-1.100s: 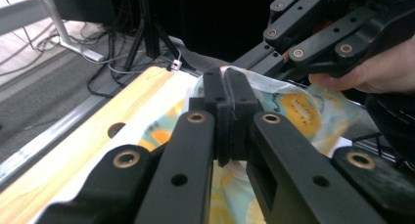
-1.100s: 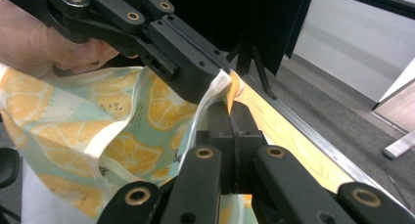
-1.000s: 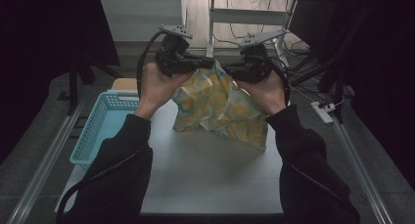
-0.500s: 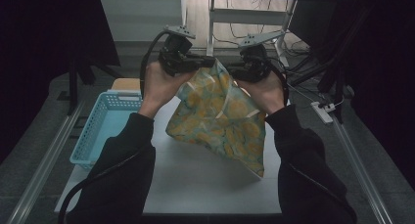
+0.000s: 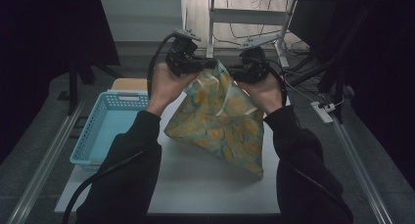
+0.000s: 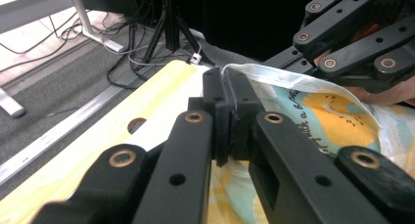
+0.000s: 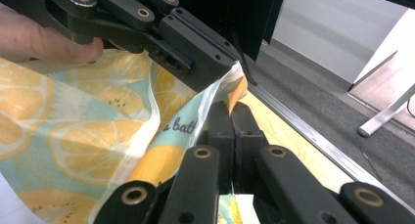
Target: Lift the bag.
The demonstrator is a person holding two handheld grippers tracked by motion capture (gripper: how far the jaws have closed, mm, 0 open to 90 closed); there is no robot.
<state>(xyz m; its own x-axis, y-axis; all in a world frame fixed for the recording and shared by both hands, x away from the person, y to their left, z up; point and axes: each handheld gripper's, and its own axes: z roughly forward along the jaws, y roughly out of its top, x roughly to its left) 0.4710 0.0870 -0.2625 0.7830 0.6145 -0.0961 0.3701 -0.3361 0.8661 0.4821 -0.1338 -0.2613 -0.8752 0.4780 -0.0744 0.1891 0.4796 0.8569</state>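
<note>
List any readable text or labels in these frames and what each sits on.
"a bat": dark script on the lemon-print cloth, right gripper view; the rest of the word runs behind the right tool.
Dark script near the hem of the same cloth, left gripper view, by the left tool: too blurred to read.
Blue basket: no lettering to be made out.

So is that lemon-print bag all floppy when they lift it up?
Probably yes. The thin lemon-print plastic bag hangs in creases and sags to a point from the left gripper and right gripper, so it looks floppy. It seems light: both jaws pinch just its top edge. Its shiny film might be slippery, so a loose pinch could let it slide out.
</note>
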